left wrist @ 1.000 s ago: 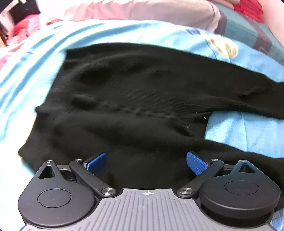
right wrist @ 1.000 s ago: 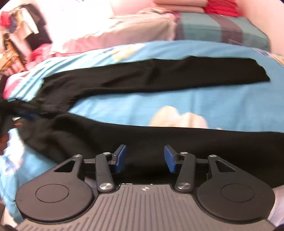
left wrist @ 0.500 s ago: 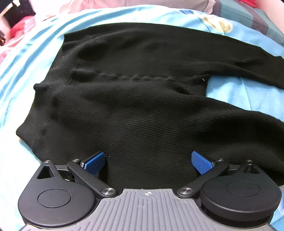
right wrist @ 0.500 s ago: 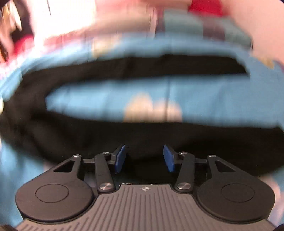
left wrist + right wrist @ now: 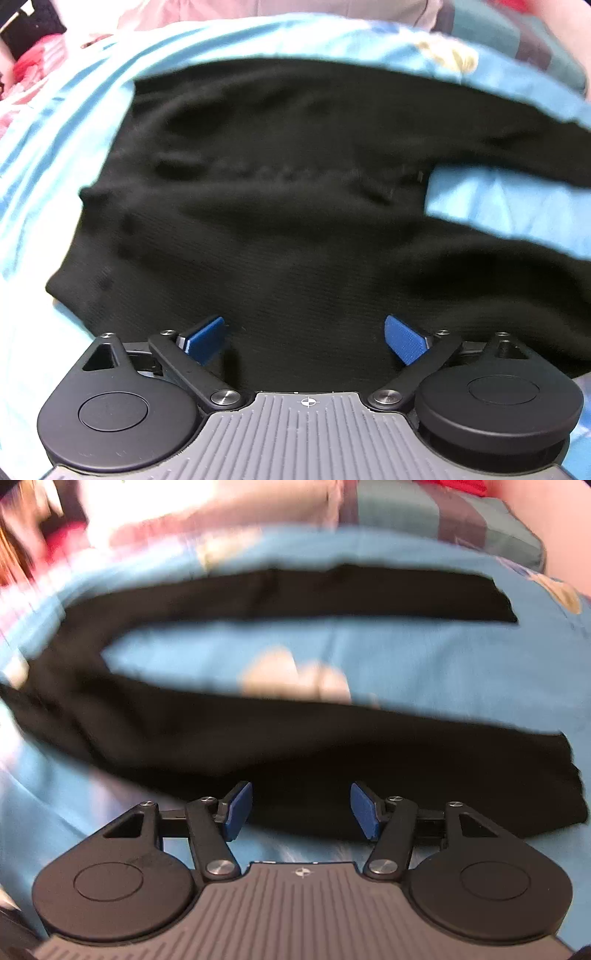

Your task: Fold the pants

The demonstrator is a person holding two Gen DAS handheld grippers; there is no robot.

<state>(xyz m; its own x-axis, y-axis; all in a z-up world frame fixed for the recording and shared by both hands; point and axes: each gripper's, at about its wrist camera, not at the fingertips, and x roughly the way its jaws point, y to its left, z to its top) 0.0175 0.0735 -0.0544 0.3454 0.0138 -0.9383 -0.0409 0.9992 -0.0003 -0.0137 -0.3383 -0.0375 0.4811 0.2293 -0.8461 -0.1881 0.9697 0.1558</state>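
- A bed covered by a light blue cotton sheet (image 5: pixel 424 657) with pale cartoon prints is seen, much blurred.
- Black ribbed knit pants (image 5: pixel 295 229) are spread flat on it, legs parted in a V; the near leg's hem is cut off in the left wrist view.
- The left gripper (image 5: pixel 304 338) is held wide open above the waist part, nothing gripped.
- The right gripper (image 5: pixel 301 810) hovers at the near leg's lower edge, its jaws opening, nothing pinched.
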